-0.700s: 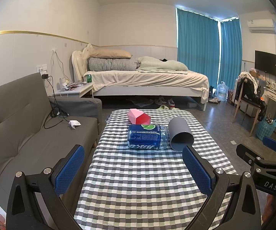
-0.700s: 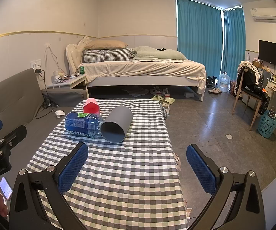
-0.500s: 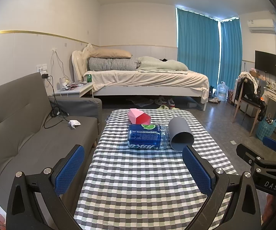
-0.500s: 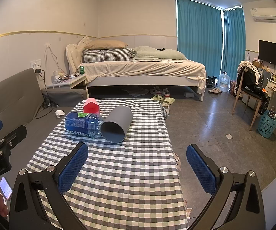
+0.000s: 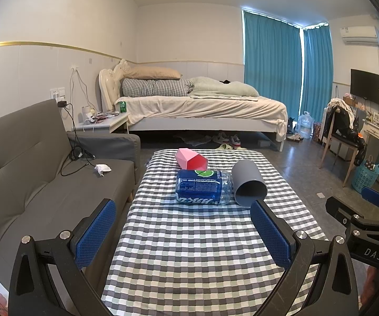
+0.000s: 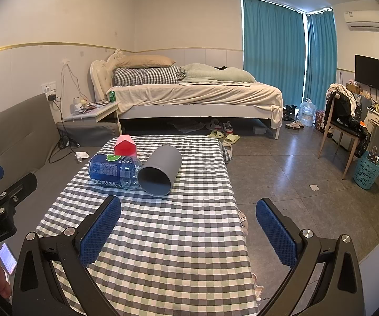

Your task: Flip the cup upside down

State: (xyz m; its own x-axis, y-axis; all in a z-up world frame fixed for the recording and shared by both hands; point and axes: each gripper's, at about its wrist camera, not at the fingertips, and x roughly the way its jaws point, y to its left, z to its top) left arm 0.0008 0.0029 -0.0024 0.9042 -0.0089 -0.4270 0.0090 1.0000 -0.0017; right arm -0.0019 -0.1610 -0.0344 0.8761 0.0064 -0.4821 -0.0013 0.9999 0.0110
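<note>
Lying on its side on the checked tablecloth [image 6: 163, 237], the grey cup [image 6: 160, 169] is seen with its open mouth turned toward the cameras. A blue-labelled water bottle [image 6: 113, 169], also toppled, is touched by the cup on its left side; a pink house-shaped box [image 6: 125, 146] is placed just behind the bottle. The right gripper [image 6: 189, 233] is held with fingers spread wide, nothing between them, the cup lying well ahead and slightly left of its centre. The left gripper [image 5: 182, 233] is likewise spread and empty; from its view the cup [image 5: 248, 183] is found ahead, just above the right pad [image 5: 269, 233]. No contact is made.
</note>
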